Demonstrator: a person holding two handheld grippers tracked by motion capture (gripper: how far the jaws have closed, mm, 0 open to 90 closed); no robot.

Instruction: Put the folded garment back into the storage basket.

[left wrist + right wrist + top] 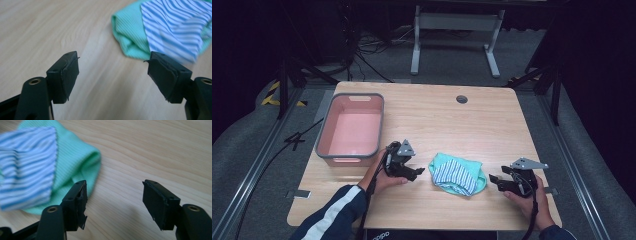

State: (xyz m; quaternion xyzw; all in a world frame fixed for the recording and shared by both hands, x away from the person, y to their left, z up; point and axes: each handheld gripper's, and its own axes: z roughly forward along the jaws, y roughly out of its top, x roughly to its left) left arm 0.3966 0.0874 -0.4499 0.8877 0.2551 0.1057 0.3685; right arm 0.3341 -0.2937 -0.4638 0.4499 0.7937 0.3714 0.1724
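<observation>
Cloth (457, 173) on table (437, 115), between left gripper (416, 171) and right gripper (493, 180); fingers spread, empty.

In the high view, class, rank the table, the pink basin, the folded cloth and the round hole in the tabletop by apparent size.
1. table
2. pink basin
3. folded cloth, green with a striped panel
4. round hole, plainly smallest

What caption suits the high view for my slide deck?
Two open grippers, left and right, flank a green-and-striped cloth beside a pink bin.
</observation>
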